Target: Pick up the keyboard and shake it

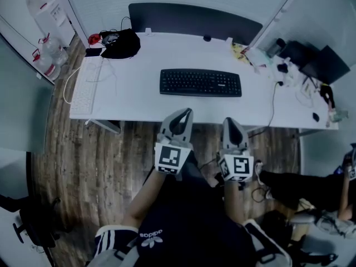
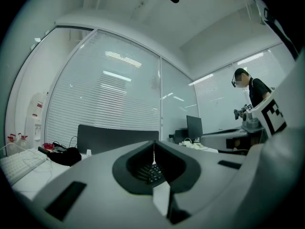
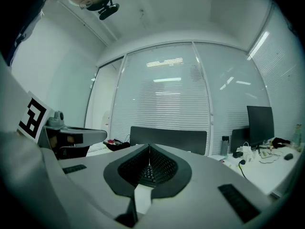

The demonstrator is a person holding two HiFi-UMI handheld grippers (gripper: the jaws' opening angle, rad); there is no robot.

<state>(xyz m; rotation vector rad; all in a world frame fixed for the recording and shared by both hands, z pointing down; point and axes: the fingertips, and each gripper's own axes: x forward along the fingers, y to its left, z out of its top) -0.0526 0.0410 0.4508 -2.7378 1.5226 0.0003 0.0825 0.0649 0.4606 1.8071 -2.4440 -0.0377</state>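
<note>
The black keyboard (image 1: 201, 83) lies flat near the middle of the white worktop (image 1: 139, 102), its long side parallel to the near edge. It is a slim, matte rectangular slab with tight rows of low keys. Smooth bare surface runs all round it, with a clear strip between it and the near edge. The left tool (image 1: 185, 113) and right tool (image 1: 231, 122) hang side by side at that edge, short of the keyboard and not touching it. Each has its grey, tapered jaws pressed together on nothing. A white keyboard (image 1: 86, 88) lies well apart at the left end, beside a soft black bag (image 1: 121, 43) at the far corner. Small clutter and a cable (image 1: 272, 102) crowd the right end. A dark panel (image 1: 194, 18) stands along the far edge, and a wood-plank floor (image 1: 83, 166) lies below.
</note>
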